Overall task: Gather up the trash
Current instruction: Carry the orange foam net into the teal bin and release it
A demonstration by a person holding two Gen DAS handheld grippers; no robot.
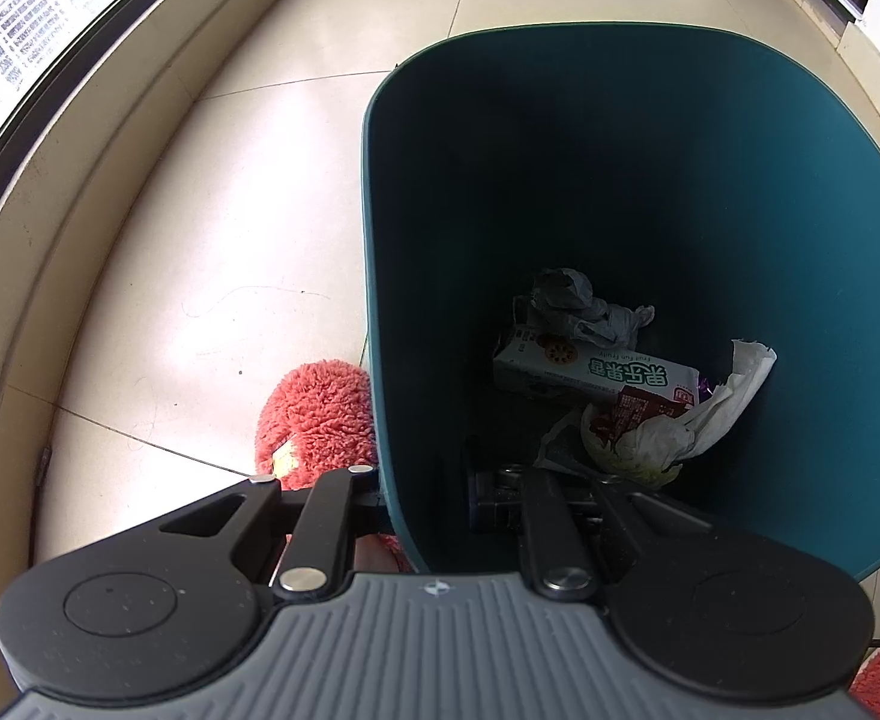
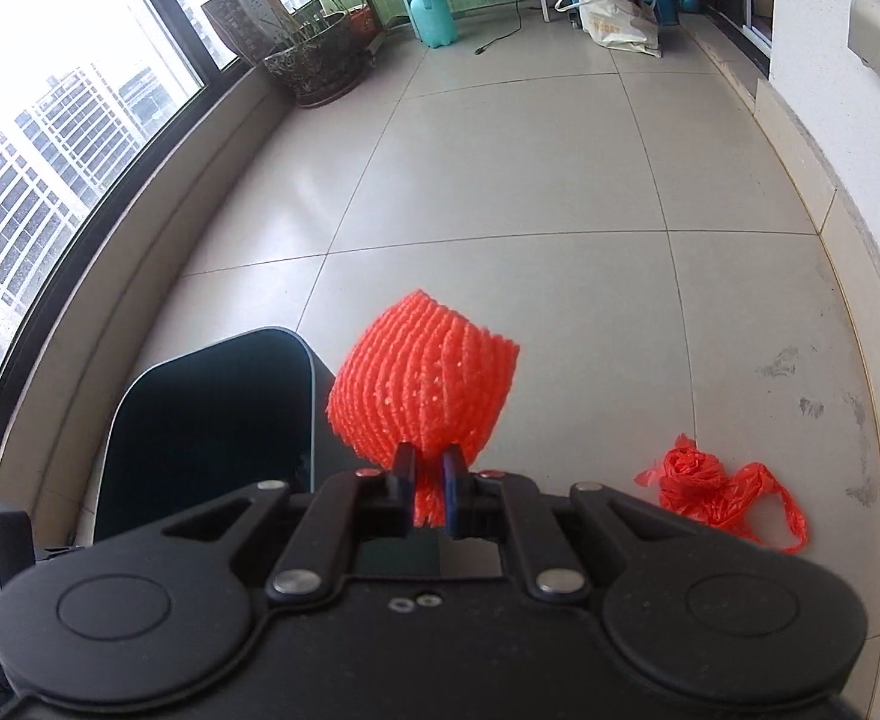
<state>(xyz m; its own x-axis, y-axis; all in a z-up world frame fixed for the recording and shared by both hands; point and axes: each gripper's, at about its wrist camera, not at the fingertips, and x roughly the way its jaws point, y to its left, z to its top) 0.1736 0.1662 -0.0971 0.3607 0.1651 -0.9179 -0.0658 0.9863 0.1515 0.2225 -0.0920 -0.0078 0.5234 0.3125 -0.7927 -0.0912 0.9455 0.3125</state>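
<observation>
The orange foam fruit-netting sleeve (image 2: 425,387) is pinched at its gathered lower end between the two dark blue pads of the right gripper (image 2: 427,489); the jaws stand nearly together, clamped on the net, and the sleeve's ribbed body balloons out just beyond the fingertips, clear of the floor. Right of those jaws and below the sleeve's level, a crumpled orange-red plastic bag (image 2: 722,489) lies on the pale beige floor tiles (image 2: 530,180). Left of the jaws stands the dark teal plastic waste bin (image 2: 212,396), its open mouth beside the held net.

The left gripper (image 1: 425,495) has its jaws closed on the near wall of that teal bin (image 1: 560,120), one finger outside and one inside the rim. Beyond the inner finger, at the bin's bottom, lie a white and green drink carton (image 1: 596,375), a grey crumpled paper wad (image 1: 578,309) on top of it, and white tissue (image 1: 722,402). Outside the rim, by the outer finger, shows a pink fluffy slipper (image 1: 320,420).
</observation>
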